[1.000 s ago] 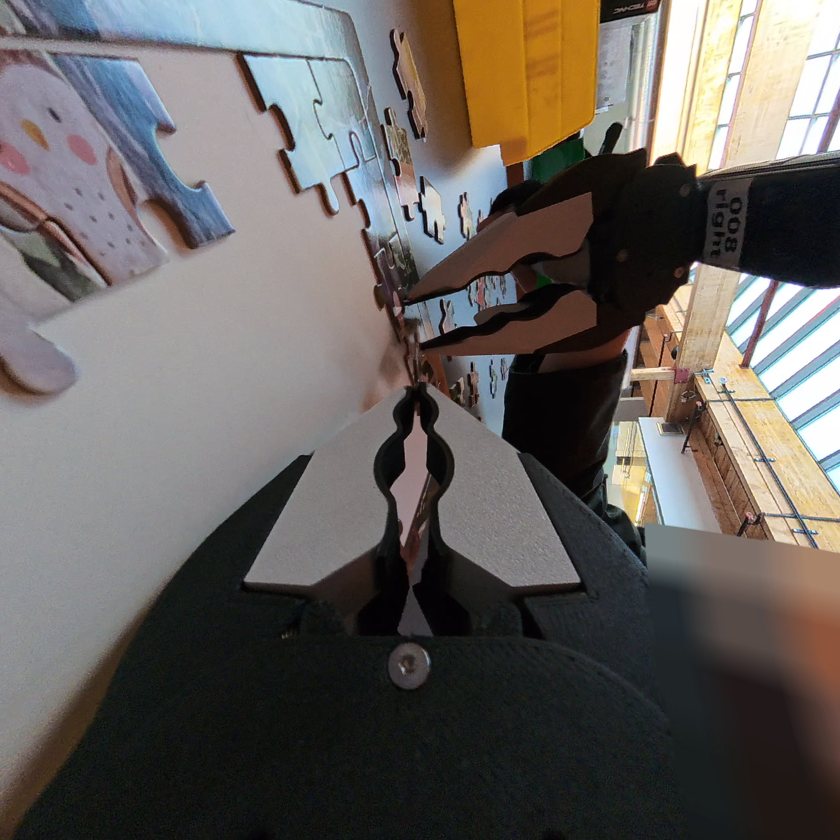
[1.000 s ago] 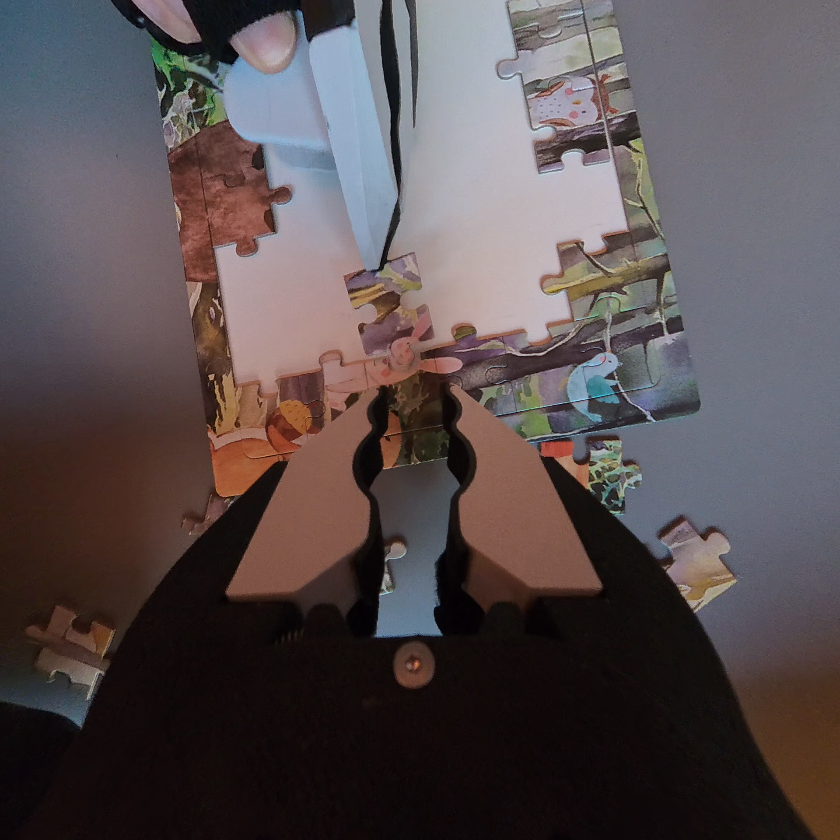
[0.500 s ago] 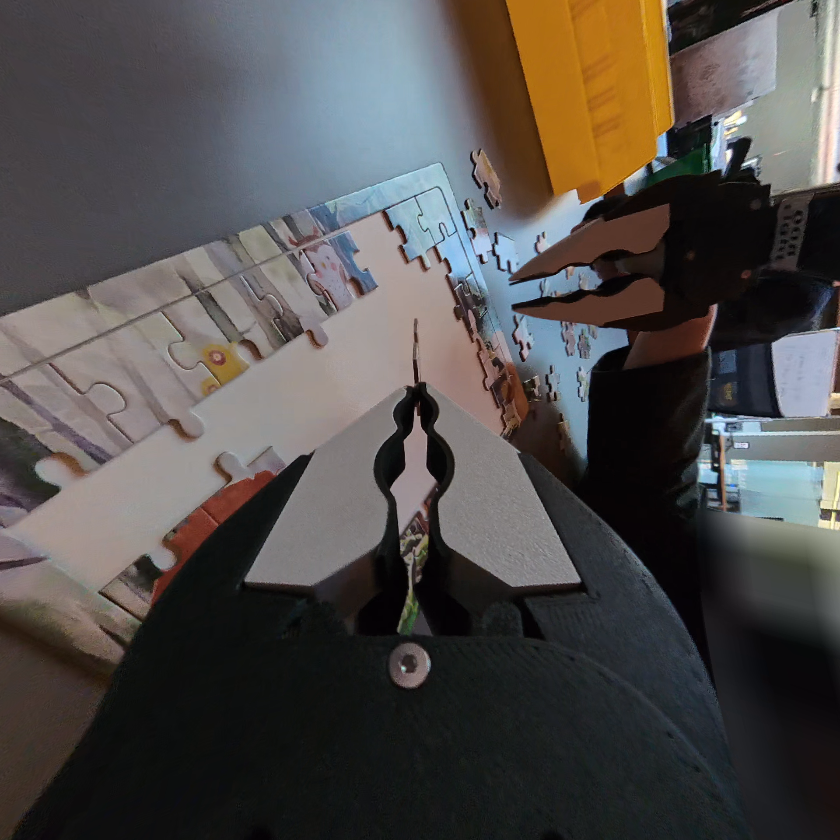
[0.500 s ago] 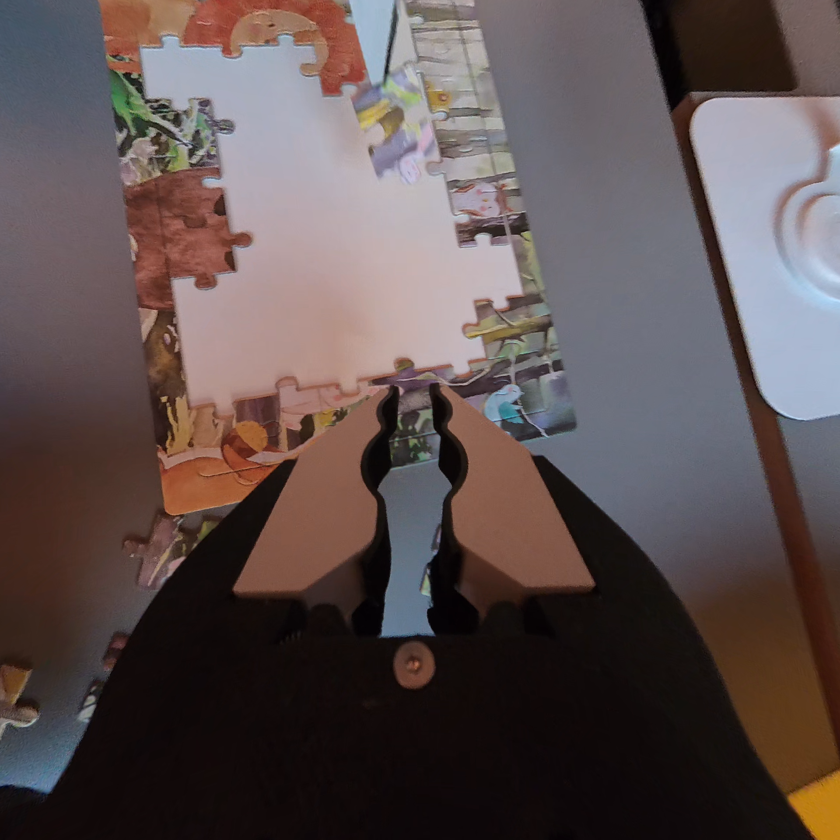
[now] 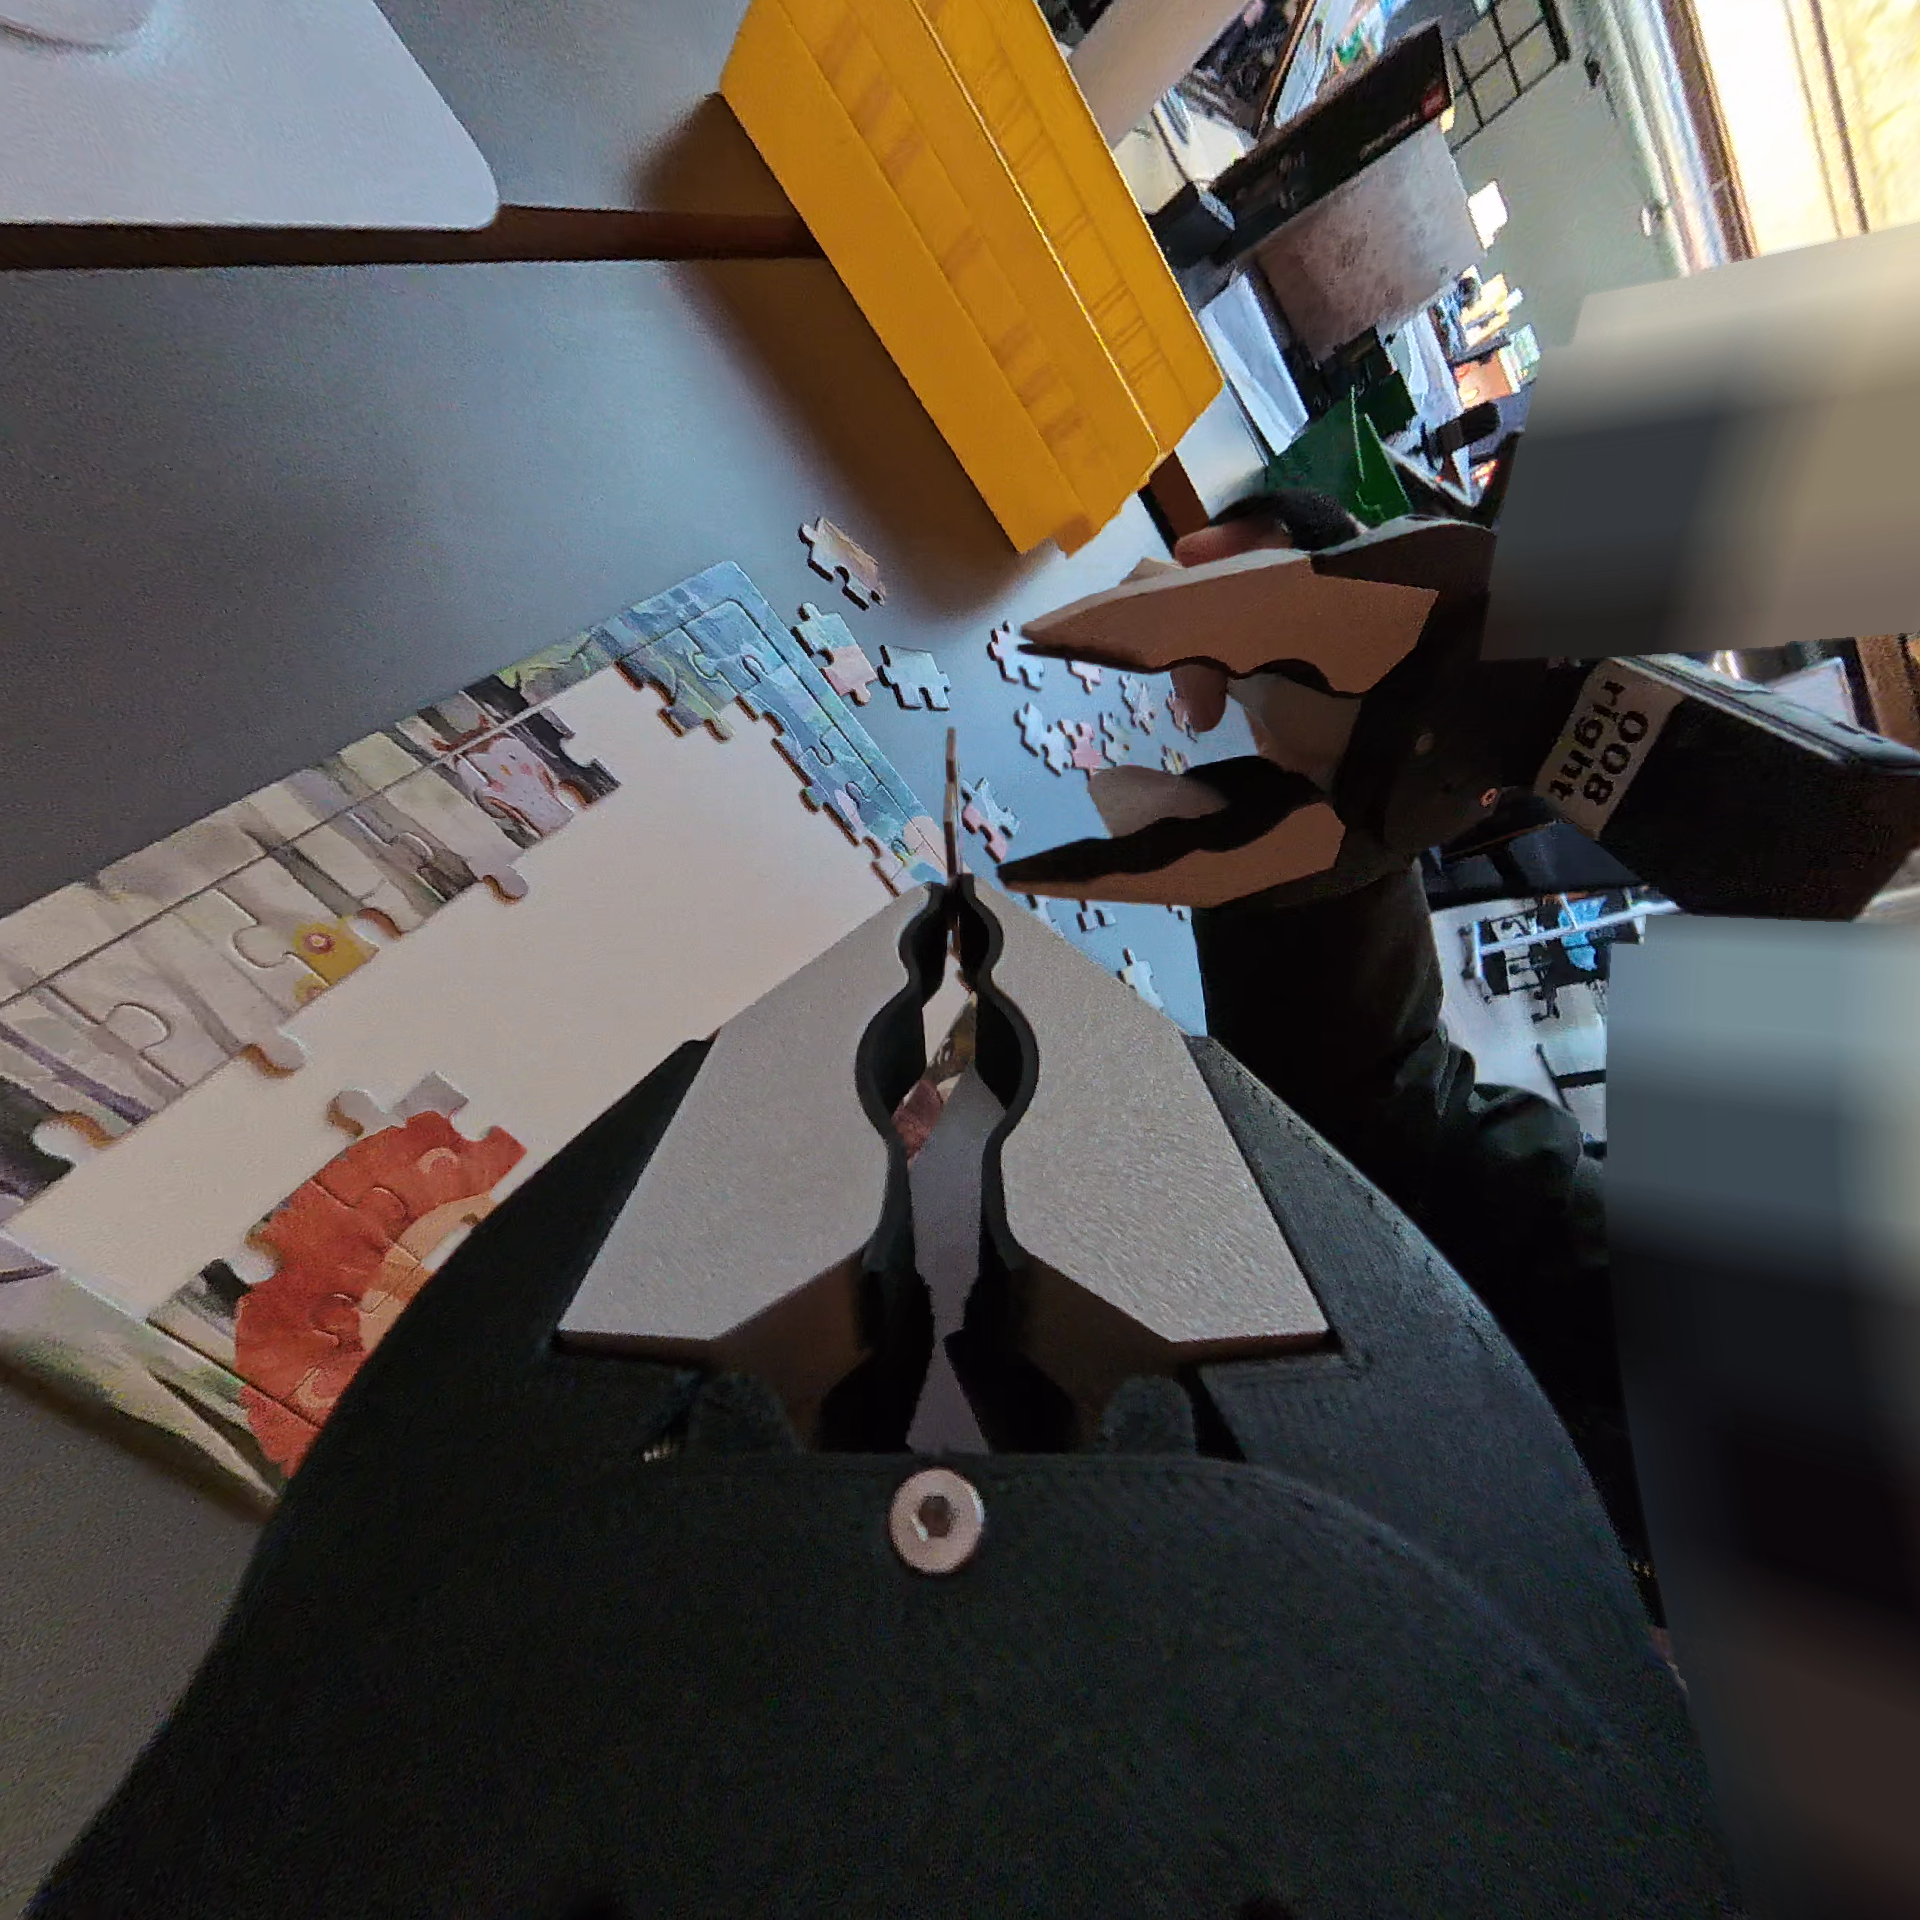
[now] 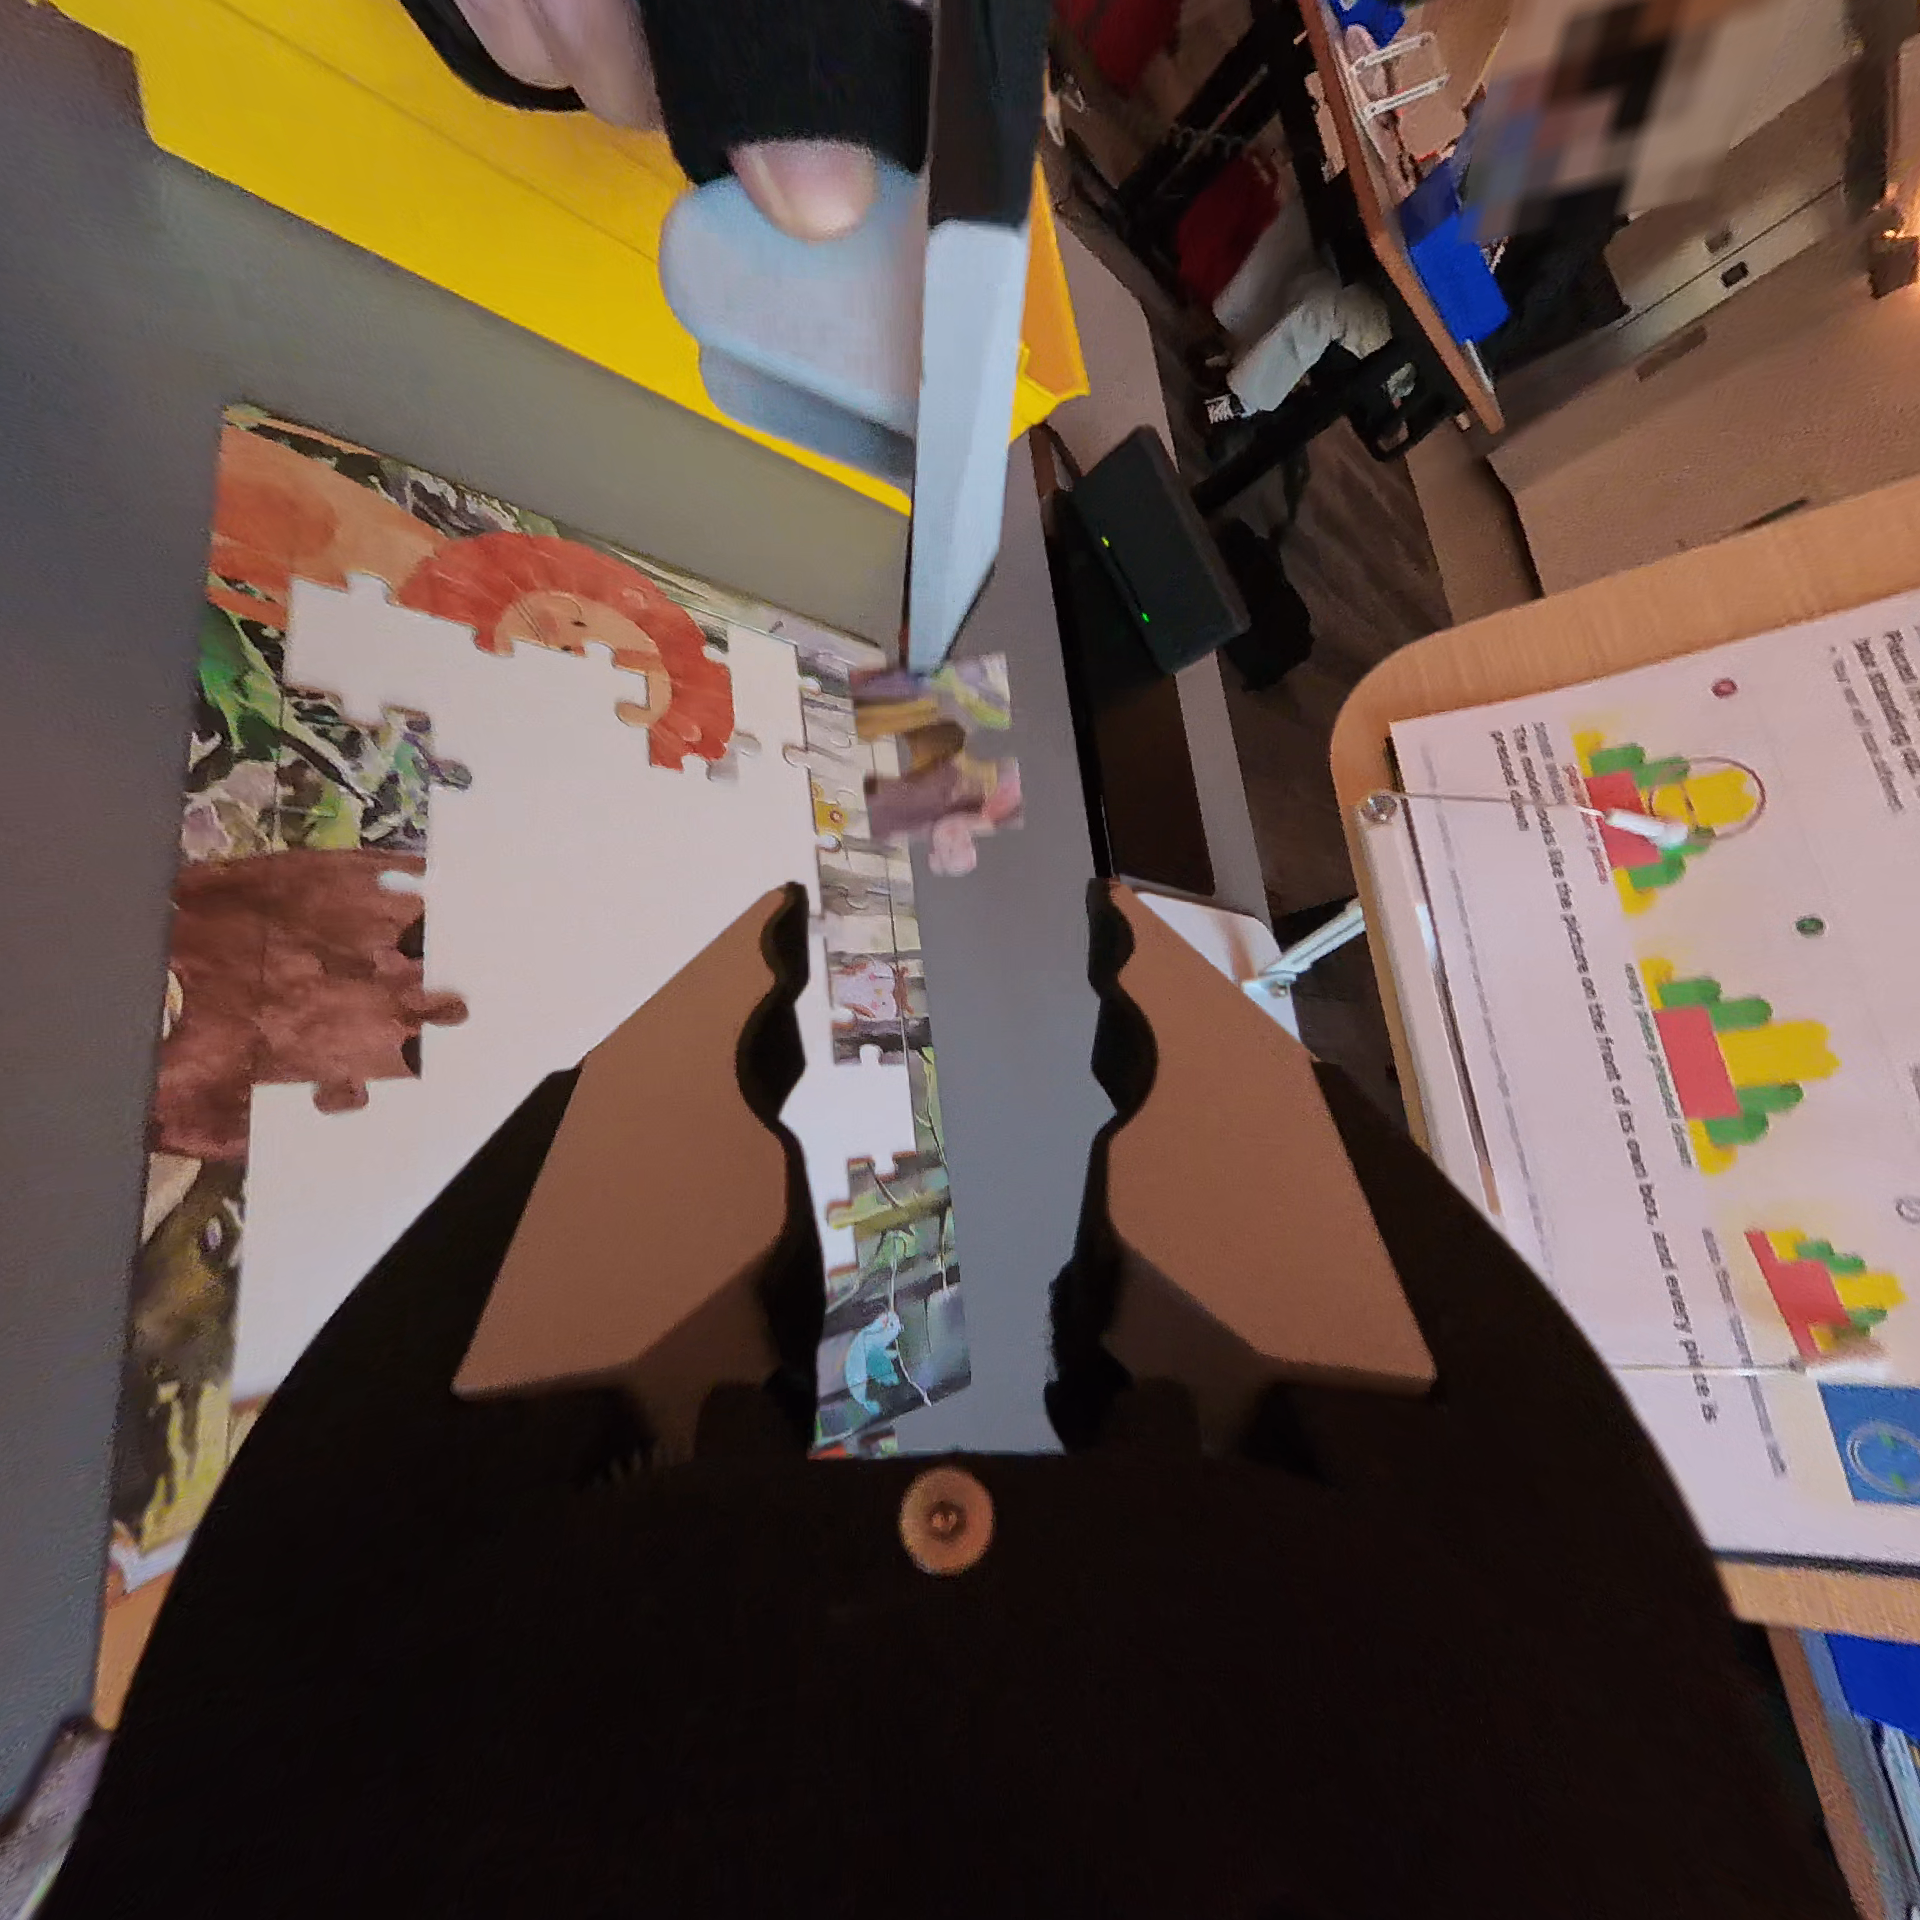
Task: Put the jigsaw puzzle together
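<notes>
Grey fingers of my left gripper (image 5: 954, 902) pinch a puzzle piece (image 5: 951, 800) edge-on, up off the part-built puzzle (image 5: 436, 894). Loose pieces (image 5: 914, 675) lie beyond the puzzle's far corner, near the yellow box (image 5: 966, 260). Right wrist view: my right gripper (image 6: 948, 906) is spread wide, empty, over the puzzle's (image 6: 540, 831) right edge. The held piece (image 6: 940, 758) hangs past that edge.

Matt grey table (image 5: 312, 436), glossy yellow bin (image 5: 987, 270)
</notes>
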Demonstrator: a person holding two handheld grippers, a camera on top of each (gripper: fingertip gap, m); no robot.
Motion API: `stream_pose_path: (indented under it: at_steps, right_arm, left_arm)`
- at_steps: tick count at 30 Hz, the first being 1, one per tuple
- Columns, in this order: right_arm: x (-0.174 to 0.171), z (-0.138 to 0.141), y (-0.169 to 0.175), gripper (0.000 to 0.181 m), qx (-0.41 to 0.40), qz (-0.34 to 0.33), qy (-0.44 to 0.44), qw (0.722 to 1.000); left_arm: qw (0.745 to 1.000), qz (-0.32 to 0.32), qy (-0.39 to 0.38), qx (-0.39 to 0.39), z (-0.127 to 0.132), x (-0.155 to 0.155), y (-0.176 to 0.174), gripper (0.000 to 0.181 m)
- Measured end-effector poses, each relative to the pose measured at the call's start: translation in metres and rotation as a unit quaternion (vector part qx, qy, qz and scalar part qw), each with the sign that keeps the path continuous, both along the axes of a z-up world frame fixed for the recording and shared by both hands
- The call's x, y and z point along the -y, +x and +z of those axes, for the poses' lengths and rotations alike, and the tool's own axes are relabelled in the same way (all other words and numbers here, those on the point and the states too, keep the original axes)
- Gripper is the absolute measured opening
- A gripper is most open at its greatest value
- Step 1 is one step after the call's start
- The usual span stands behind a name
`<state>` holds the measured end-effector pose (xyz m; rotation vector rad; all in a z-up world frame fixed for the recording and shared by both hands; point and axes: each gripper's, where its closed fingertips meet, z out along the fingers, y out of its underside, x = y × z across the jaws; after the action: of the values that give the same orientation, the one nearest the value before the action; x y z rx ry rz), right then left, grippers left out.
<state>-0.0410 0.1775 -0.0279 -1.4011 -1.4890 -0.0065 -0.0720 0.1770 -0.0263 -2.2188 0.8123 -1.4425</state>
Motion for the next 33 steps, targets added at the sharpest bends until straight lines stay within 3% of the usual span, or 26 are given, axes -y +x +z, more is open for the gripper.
stream_pose_path:
  at_steps: [5, 10, 18, 20, 33]
  right_arm:
    - [-0.003, -0.011, -0.008, 0.047, 0.019, -0.012, -0.013, 1.000]
    - [-0.003, -0.014, -0.006, 0.023, 0.021, -0.010, -0.014, 1.000]
    - [0.004, -0.011, -0.004, 0.031, 0.024, -0.003, -0.028, 0.999]
    - [0.009, -0.013, -0.001, 0.009, 0.039, 0.004, -0.038, 0.998]
    - [0.020, -0.015, 0.024, 0.009, 0.081, -0.008, -0.075, 0.994]
  left_arm:
    - [1.000, -0.016, -0.003, 0.001, 0.001, 0.008, 0.006, 0.000]
    - [0.999, -0.028, -0.019, 0.017, 0.002, 0.011, 0.008, 0.000]
    - [0.999, -0.033, -0.019, 0.035, 0.007, 0.012, 0.010, 0.000]
    - [0.999, -0.036, -0.017, 0.033, 0.007, 0.013, 0.011, 0.000]
    - [0.996, -0.073, -0.013, 0.048, 0.003, 0.027, 0.033, 0.000]
